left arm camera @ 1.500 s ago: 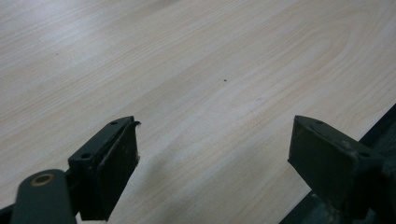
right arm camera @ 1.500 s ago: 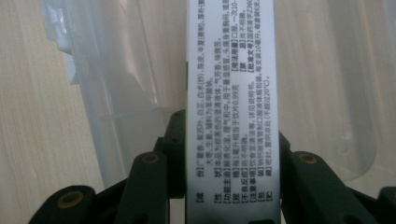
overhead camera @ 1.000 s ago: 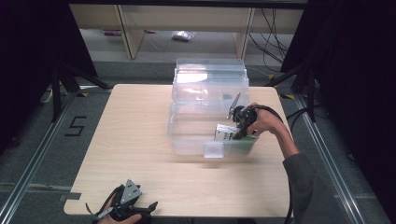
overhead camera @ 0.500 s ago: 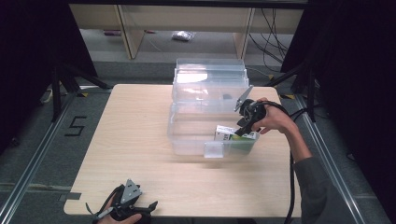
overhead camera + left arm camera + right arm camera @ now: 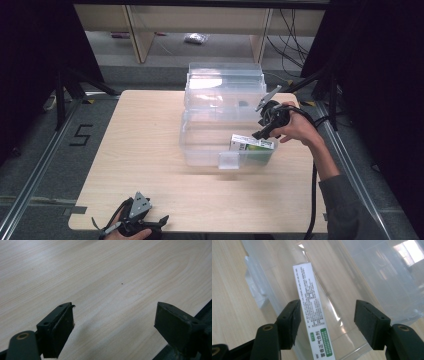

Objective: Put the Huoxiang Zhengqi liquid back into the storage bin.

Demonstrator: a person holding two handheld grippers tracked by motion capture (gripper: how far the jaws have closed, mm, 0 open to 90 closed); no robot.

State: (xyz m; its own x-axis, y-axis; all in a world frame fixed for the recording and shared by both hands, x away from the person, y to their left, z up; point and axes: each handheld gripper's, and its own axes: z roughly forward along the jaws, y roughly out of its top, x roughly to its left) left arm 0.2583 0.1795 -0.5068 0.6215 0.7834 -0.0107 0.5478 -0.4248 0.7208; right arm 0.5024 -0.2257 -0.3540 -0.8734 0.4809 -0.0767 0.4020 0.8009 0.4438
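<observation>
The right hand-held gripper (image 5: 325, 323) hangs released above a white-and-green rectangular carton (image 5: 313, 312) inside the clear plastic bin (image 5: 200, 145). The left hand-held gripper (image 5: 115, 325) rests released on the pale wooden bench (image 5: 112, 272).

This looks like a lab or a recording room set up for data capture, not a home. A plain light-wood worktop (image 5: 150, 165) stands alone on a grey carpeted floor (image 5: 35, 170), framed by metal rails (image 5: 30, 175) that run along the floor on both sides. A black figure "5" (image 5: 80, 135) is marked on the floor beside the worktop's left edge. Black stand legs (image 5: 70, 85) rise near the far-left corner, and dark drapes (image 5: 30, 60) close off both sides. Beyond the far edge stands bare wooden shelving (image 5: 135, 30), with loose black cables (image 5: 287, 25) hanging at its right. The person at the near edge holds cabled tongs (image 5: 267, 112) with a grey tracking plate.
</observation>
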